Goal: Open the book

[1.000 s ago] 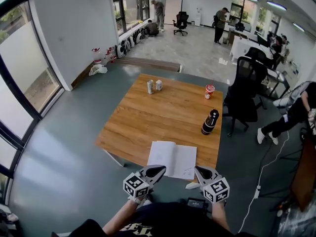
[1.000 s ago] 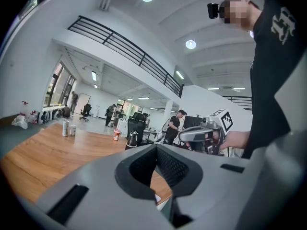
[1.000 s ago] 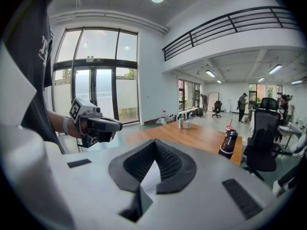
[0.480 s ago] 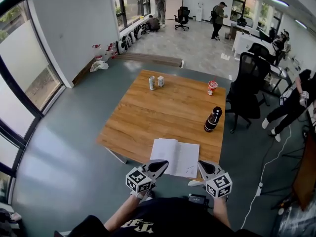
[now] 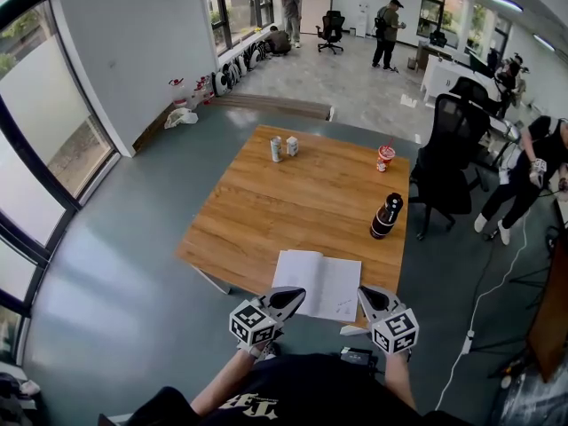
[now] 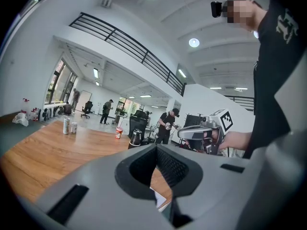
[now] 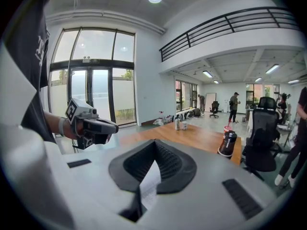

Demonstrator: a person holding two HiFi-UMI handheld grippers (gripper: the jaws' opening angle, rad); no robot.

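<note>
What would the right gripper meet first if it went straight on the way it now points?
Most likely the open book, at its right page near the front edge of the table. Depth is unclear, so the right gripper might pass above it.

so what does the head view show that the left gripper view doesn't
Only the head view: the open book laid flat with both pages showing, and the left tongs from above. Only the left gripper view: those tongs' jaws shut together, and the balcony railing overhead. Both: the wooden table, the black bottle, the red cup, the right tongs.
</note>
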